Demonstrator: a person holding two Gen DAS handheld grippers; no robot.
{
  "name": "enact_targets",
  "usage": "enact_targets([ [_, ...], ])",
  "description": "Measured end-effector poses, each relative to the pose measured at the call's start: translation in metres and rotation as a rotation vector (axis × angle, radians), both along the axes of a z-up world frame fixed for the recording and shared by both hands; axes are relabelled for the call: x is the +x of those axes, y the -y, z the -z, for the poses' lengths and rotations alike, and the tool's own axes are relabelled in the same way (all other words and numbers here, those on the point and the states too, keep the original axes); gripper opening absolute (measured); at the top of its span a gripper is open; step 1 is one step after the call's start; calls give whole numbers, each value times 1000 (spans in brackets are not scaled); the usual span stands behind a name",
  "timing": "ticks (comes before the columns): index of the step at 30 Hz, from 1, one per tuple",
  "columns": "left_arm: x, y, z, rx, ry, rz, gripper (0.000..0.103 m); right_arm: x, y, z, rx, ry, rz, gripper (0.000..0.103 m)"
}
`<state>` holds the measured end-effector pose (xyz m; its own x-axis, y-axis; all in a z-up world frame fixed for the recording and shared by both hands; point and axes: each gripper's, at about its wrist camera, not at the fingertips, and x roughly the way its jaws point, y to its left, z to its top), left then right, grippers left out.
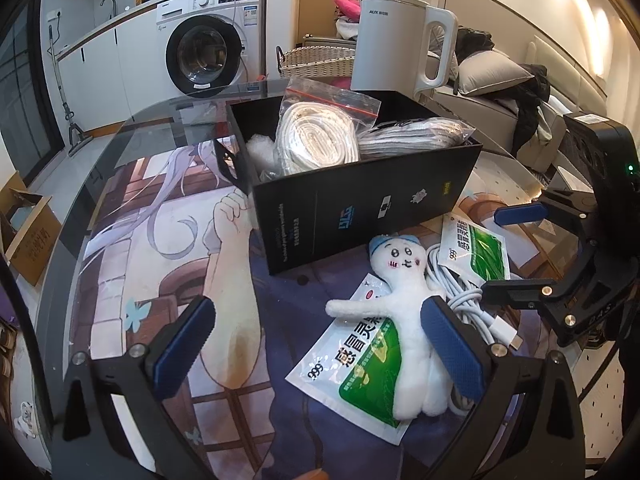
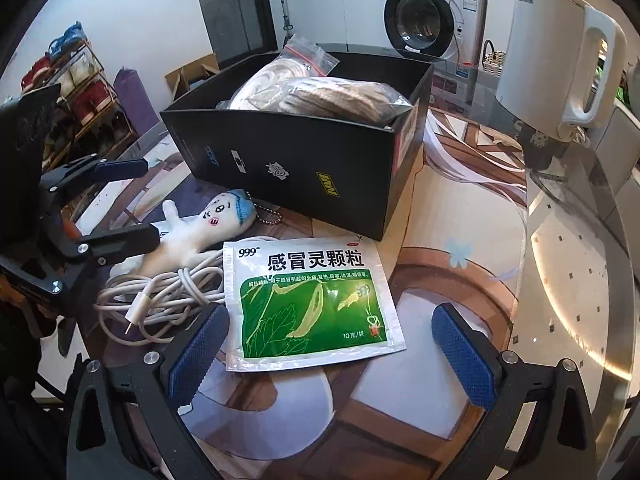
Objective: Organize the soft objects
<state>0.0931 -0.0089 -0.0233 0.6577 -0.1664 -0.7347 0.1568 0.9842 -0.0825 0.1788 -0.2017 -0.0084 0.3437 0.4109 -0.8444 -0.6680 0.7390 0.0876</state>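
Glass-topped counter (image 2: 568,264) with a cartoon-print mat under both cameras, laundry corner beyond. Closest in: left tongs (image 1: 316,354) spread wide, empty, one blue pad over the white plush doll (image 1: 408,320), the other well off to the side above bare mat. Right tongs (image 2: 332,354) likewise wide apart, gripping nothing, hanging just short of a green-and-white medicine sachet (image 2: 312,304) lying flat. Doll on its back, blue cap, bead chain at the head, stretched across a second sachet (image 1: 360,356) in the left view. Tucked against the doll, a coiled white charging cable (image 2: 160,296), plug end showing. Just behind all that, black cardboard box (image 2: 296,160), open-topped, already holding two clear zip bags: a rolled cream textile (image 1: 316,140) and a bundled grey one (image 1: 412,136) beside it, both rising above the rim. Further back on the counter, white electric kettle (image 2: 560,48), upright. Far off, front-loading washing machine (image 1: 208,40), wicker basket (image 1: 316,60), shoe rack (image 2: 76,92) at the left edge of the right view.
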Motion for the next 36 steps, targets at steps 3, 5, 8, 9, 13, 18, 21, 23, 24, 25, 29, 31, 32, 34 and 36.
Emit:
enact_targets([
  [3,-2,-3,1,-5,-3,-7,103,3,-5,1,-5,-2,-16,102],
  [5,-3,-4,1,-6,-5,-10,103,4,-7,0,-4,-6,-25,102],
  [8,-3,-4,0,-5,-6,-13,103,5,-13,1,-6,0,-42,102],
  [9,-3,-4,0,-5,-6,-14,103,5,-14,2,-8,5,-48,102],
  [13,-3,-4,0,-8,-8,-15,103,-5,-19,3,-34,57,-91,88],
  [18,-4,-5,-1,-10,-9,-15,103,-6,-13,0,-10,60,-89,71],
  [21,-4,-5,0,-12,-9,-13,103,-6,-9,-2,1,57,-89,65],
  [23,-5,-5,0,-11,-9,-14,103,-10,-10,-1,-4,67,-98,61],
  [24,-5,-5,-1,-13,-9,-14,103,-12,-9,-2,-4,74,-95,58],
  [25,-5,-5,-1,-14,-9,-14,103,-12,-9,-2,-2,73,-92,57],
  [29,-6,-6,-2,-20,-9,-6,103,-13,0,-3,19,75,-67,48],
  [31,-6,-6,-3,-26,-10,-3,103,-16,3,-3,30,76,-66,47],
  [32,-6,-6,-4,-31,-11,-1,103,-18,3,-3,33,78,-65,46],
  [34,-5,-5,-5,-43,-14,4,103,-23,6,-4,46,82,-59,46],
  [36,-4,-3,-5,-44,-17,5,103,-28,7,-7,60,86,-51,46],
])
